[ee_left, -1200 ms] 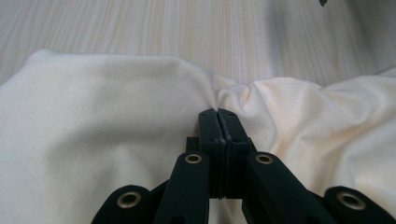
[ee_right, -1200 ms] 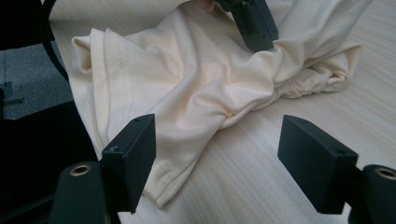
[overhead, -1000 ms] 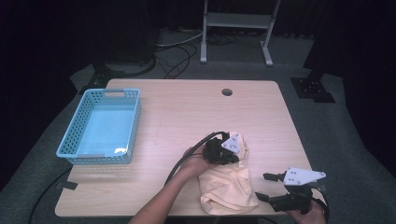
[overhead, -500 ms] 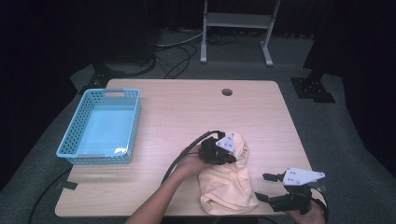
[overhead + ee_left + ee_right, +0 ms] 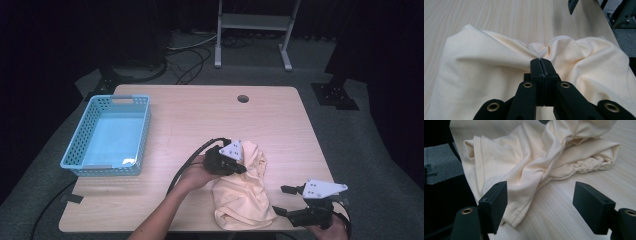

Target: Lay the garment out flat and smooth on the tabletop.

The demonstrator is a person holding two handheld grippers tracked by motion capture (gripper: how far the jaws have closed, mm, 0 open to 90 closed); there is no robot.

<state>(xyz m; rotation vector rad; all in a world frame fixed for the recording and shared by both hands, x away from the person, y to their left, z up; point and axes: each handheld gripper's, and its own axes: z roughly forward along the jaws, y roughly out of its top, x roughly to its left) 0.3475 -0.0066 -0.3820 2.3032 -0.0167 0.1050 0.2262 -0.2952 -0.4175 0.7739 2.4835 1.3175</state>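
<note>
A crumpled cream cloth (image 5: 243, 197) lies on the wooden table (image 5: 200, 117) near its front edge. My left gripper (image 5: 244, 169) is shut on a raised fold of the cloth (image 5: 481, 65), and its jaws (image 5: 540, 62) pinch the fabric tight between them. The cloth bunches up toward that pinch. My right gripper (image 5: 280, 200) stands open at the front right corner, just right of the cloth's hem. In the right gripper view the hem of the cloth (image 5: 529, 160) lies in front of the wide-apart jaws of the right gripper (image 5: 540, 195), with nothing between the pads.
A light blue plastic basket (image 5: 70, 150) stands at the table's left side. A round cable hole (image 5: 243, 98) sits near the far edge. The left gripper's cable (image 5: 187, 165) trails across the front of the table. A metal stand (image 5: 252, 30) is on the floor behind.
My left gripper has moved a little left and up, drawing the pinched fold of cloth with it. The right gripper has stayed where it was.
</note>
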